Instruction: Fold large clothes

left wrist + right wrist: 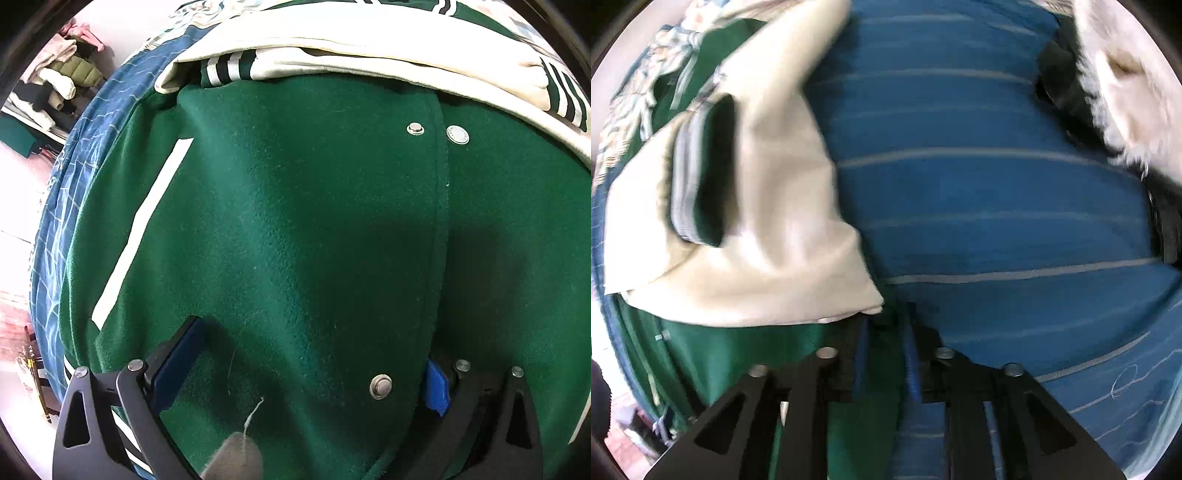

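My green jacket [314, 229] lies flat on the blue bedspread [979, 203], cream sleeves [332, 48] already folded across it, body unfolded; left tongs [306, 373] and right tongs [884, 354] both gape, gripping nothing.

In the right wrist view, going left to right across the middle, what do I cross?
Cream sleeve with its green striped cuff → blue striped bedspread → dark garment with white fleecy trim at the right edge.
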`<state>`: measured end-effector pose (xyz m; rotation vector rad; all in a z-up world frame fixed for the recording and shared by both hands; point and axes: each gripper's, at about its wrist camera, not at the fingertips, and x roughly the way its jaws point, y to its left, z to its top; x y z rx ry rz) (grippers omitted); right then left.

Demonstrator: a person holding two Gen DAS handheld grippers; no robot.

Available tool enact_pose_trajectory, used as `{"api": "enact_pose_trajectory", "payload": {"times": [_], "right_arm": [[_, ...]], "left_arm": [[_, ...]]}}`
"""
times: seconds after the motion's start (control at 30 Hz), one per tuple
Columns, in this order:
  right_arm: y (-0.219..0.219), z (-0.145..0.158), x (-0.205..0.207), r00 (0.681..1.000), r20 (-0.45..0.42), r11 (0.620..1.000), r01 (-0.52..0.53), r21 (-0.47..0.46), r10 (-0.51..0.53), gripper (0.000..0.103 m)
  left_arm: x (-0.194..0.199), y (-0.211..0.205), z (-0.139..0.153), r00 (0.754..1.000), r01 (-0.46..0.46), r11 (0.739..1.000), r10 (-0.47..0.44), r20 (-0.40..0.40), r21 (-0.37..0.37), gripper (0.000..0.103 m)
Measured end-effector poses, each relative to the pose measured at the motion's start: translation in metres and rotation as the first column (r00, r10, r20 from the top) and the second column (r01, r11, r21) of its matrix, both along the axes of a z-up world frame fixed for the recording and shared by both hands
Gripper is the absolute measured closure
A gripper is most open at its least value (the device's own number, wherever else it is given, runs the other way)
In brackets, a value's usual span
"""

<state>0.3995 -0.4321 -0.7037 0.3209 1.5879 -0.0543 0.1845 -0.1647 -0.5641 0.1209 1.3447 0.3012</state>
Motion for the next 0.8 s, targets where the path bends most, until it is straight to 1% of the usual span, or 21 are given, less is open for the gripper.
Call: {"api": "enact_pose_trajectory", "payload": {"times": [0.03,0.07,0.1,0.13,0.2,0.23,0.3,0.37,0.4,0.47,0.5,0.53,0.57,0.6,0.67,0.7,0.73,0.77,0.8], "right_arm": [[0.003,0.001,0.003,0.999,0.016,0.999,-0.035,-0.037,0.035,0.057],[0.006,-0.003,0.006,0.998,0.021,0.996,-0.066,-0.06,0.067,0.057],[0.01,-0.011,0.008,0.996,0.015,0.992,-0.091,-0.084,0.092,0.057],[0.011,-0.018,0.009,0.995,0.021,0.99,-0.098,-0.099,0.1,0.06],[0.013,-0.018,0.009,0.993,0.062,0.987,-0.089,-0.133,0.098,0.065],[0.013,-0.017,0.008,0.994,0.064,0.987,-0.08,-0.139,0.09,0.066],[0.02,-0.015,0.007,0.993,0.04,0.985,-0.101,-0.141,0.108,0.066],[0.035,-0.002,0.004,0.991,-0.024,0.984,-0.134,-0.121,0.132,0.066],[0.032,0.01,0.005,0.991,-0.022,0.988,-0.134,-0.078,0.133,0.066],[0.023,0.044,0.004,0.993,0.043,0.993,-0.115,0.002,0.114,0.065],[0.004,0.059,0.002,0.992,0.077,0.994,-0.1,0.036,0.097,0.06],[0.0,0.068,0.008,0.991,0.112,0.991,-0.081,0.106,0.069,0.049],[-0.002,0.07,0.015,0.99,0.133,0.981,-0.066,0.181,0.042,0.044],[-0.003,0.067,0.029,0.99,0.142,0.964,-0.047,0.263,0.01,0.038],[0.006,0.042,0.057,0.992,0.124,0.942,-0.025,0.333,-0.018,0.037],[0.018,0.028,0.068,0.994,0.11,0.94,-0.013,0.34,-0.026,0.037],[0.021,0.016,0.079,0.995,0.092,0.935,-0.002,0.354,-0.032,0.037],[0.027,0.003,0.09,0.998,0.06,0.933,0.009,0.359,-0.033,0.035],[0.043,-0.018,0.099,1.0,0.025,0.935,0.005,0.355,-0.015,0.035]], "left_arm": [[0.001,0.003,0.0,1.0,-0.005,1.0,0.005,0.002,0.001,0.0],[0.0,0.001,0.0,1.0,-0.015,1.0,0.015,0.007,0.006,0.0],[0.0,0.002,0.0,1.0,-0.02,1.0,0.02,0.008,0.01,0.0],[0.0,0.002,0.001,1.0,-0.028,1.0,0.027,0.006,0.014,0.0],[0.002,0.001,0.001,0.999,-0.044,0.999,0.044,-0.01,0.019,0.0],[0.002,0.002,0.002,0.999,-0.047,0.999,0.047,-0.016,0.021,0.0],[0.004,0.002,0.004,0.997,-0.066,0.997,0.067,-0.033,0.03,0.0],[0.004,0.002,0.008,0.994,-0.095,0.994,0.097,-0.049,0.051,0.0],[0.005,0.005,0.011,0.992,-0.109,0.992,0.113,-0.053,0.066,0.0],[0.003,0.007,0.027,0.988,-0.149,0.982,0.152,-0.019,0.118,0.0],[0.002,0.006,0.035,0.986,-0.166,0.975,0.167,0.005,0.147,0.0],[0.001,0.006,0.044,0.981,-0.192,0.963,0.189,0.033,0.192,0.0],[0.001,0.007,0.05,0.976,-0.216,0.95,0.208,0.057,0.226,0.0],[0.002,0.008,0.055,0.97,-0.241,0.938,0.229,0.077,0.25,0.0],[0.004,0.011,0.055,0.96,-0.28,0.917,0.265,0.09,0.282,0.0],[0.005,0.012,0.052,0.955,-0.295,0.91,0.284,0.081,0.29,0.0],[0.005,0.012,0.05,0.952,-0.306,0.906,0.297,0.073,0.293,0.0],[0.006,0.012,0.048,0.948,-0.317,0.901,0.312,0.065,0.296,0.0],[0.006,0.012,0.047,0.944,-0.328,0.898,0.324,0.063,0.294,0.0]]}}
